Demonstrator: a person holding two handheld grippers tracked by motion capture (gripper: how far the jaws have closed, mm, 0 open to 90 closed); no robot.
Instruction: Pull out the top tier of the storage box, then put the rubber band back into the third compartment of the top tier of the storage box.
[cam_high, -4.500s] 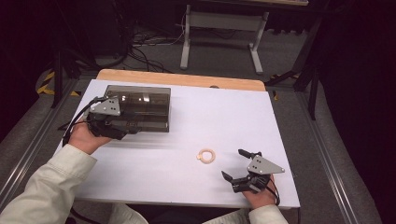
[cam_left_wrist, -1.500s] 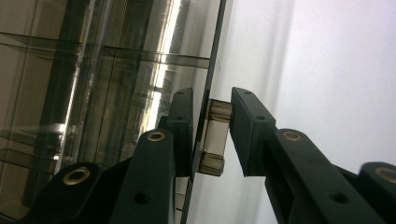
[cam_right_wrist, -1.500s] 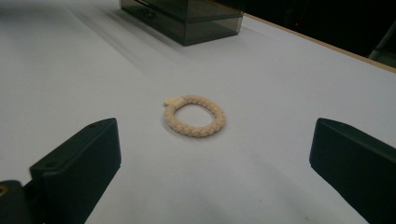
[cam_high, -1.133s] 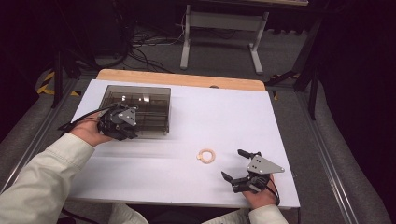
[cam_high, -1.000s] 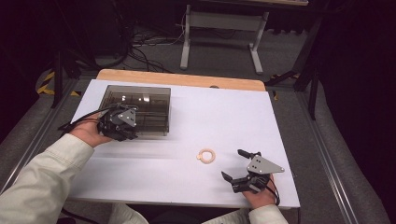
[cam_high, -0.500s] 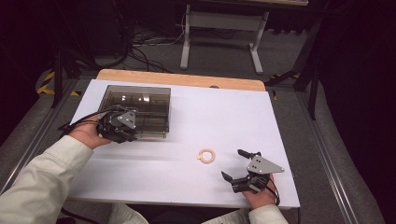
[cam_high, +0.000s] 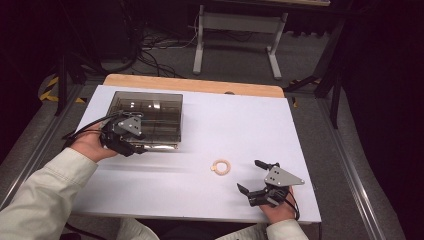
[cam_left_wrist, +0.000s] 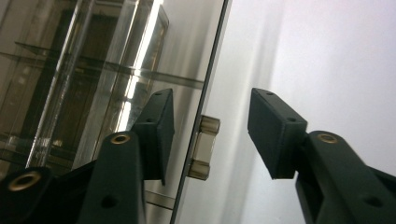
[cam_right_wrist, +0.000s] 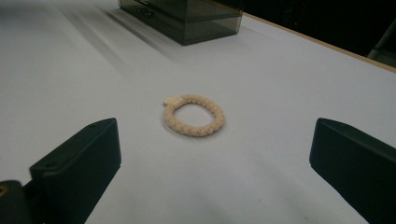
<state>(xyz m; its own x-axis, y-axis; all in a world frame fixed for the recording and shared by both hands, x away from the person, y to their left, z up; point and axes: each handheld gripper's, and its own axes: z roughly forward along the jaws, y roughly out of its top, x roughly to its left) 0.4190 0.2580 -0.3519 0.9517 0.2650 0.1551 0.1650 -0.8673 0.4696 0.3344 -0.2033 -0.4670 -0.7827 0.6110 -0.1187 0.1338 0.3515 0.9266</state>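
Your left claw sits at the near front edge of the smoky clear box, at the far left of the white surface. In the left gripper view its jaws have just been opening: they stand partly apart on either side of the small clear knob on the box's front panel, and neither pad presses on it. One jaw lies close against the panel, the other out over bare surface.

Your right claw rests low near the front right edge of the surface, jaws spread wide with nothing between them. The cream braided ring lies flat just beyond it; in the right gripper view it is centred ahead of the two jaws, apart from both.

Between ring and box there is open white surface. The ring is well apart from the box and well in from the right edge. The wooden strip marks the far edge behind the box.
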